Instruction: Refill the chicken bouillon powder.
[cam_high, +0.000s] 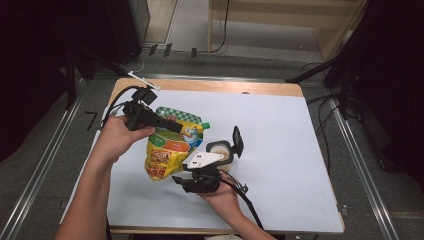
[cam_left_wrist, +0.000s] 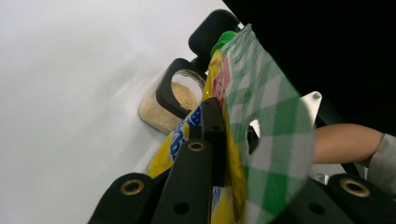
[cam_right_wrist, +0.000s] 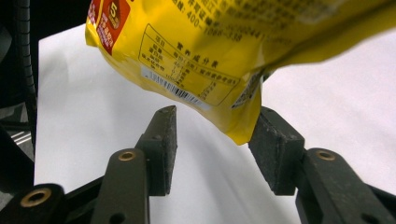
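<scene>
Left tongs clench the top of a yellow pouch, holding it above the white tabletop. Right tongs, released, straddle the pouch's bottom corner beside an open jar.

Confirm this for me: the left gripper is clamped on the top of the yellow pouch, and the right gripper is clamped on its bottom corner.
Not quite. The left gripper is clamped on the top of the yellow pouch, but the right gripper is not clamped. In the right gripper view its jaws stand open, with the pouch's bottom corner hanging between the pads.
</scene>
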